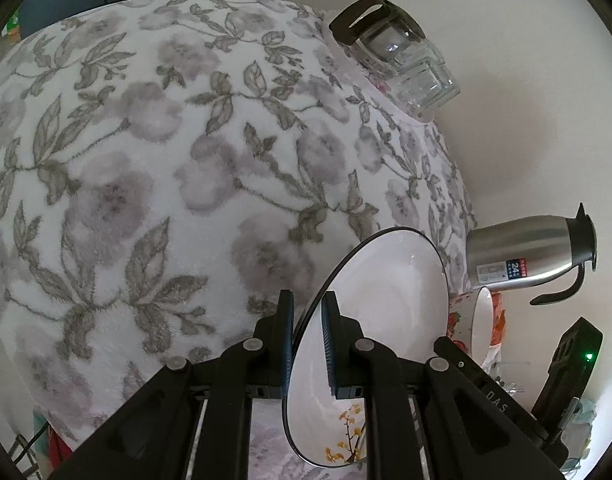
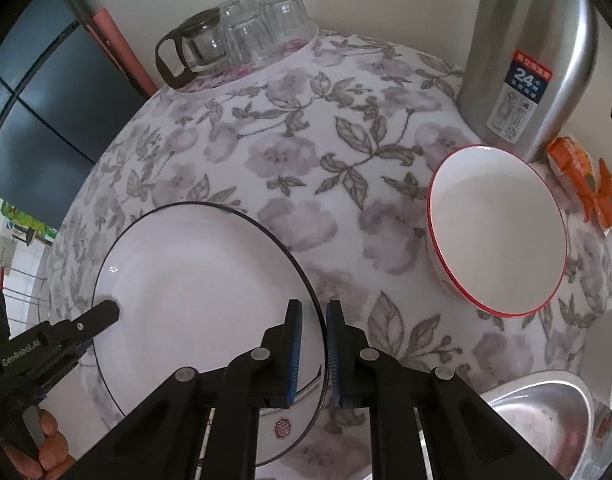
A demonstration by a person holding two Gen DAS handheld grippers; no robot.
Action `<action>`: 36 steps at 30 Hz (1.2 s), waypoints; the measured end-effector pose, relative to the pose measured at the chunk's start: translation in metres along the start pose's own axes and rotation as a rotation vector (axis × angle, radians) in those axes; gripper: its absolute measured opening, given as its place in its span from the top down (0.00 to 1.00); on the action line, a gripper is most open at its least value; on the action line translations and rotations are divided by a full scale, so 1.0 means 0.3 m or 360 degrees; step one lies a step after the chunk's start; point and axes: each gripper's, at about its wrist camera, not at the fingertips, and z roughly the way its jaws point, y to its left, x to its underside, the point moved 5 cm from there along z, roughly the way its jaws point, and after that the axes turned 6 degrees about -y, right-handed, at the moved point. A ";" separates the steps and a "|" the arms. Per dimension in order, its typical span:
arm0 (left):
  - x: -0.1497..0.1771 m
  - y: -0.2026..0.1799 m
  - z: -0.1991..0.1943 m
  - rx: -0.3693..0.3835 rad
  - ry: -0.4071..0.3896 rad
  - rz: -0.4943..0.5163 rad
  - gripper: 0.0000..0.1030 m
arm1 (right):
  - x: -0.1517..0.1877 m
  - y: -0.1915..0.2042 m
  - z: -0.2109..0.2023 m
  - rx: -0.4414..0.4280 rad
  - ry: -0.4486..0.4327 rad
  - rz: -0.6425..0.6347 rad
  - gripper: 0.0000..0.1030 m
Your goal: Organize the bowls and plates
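Observation:
A white plate with a thin dark rim is held over the floral tablecloth. My right gripper is shut on its right rim. My left gripper is shut on its left rim and shows at the left of the right wrist view. In the left wrist view the plate appears edge-on and tilted. A white bowl with a red rim stands on the cloth to the right of the plate, apart from it.
A steel thermos jug stands behind the bowl by the wall. A glass pot and upturned glasses sit at the far edge. A metal basin is at the near right, orange packets at the far right.

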 end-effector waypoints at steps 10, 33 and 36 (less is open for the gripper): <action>0.011 0.092 0.106 -0.0038 0.0108 -0.0138 0.85 | 0.022 0.003 0.081 0.0005 0.0070 0.0051 0.87; -0.003 0.103 0.093 -0.0044 0.0122 -0.0132 0.84 | 0.042 0.020 0.078 -0.0088 0.0101 0.0057 0.88; -0.018 0.097 0.062 -0.0032 0.0087 -0.0109 0.84 | 0.036 0.026 0.043 -0.0134 0.0064 0.0055 0.88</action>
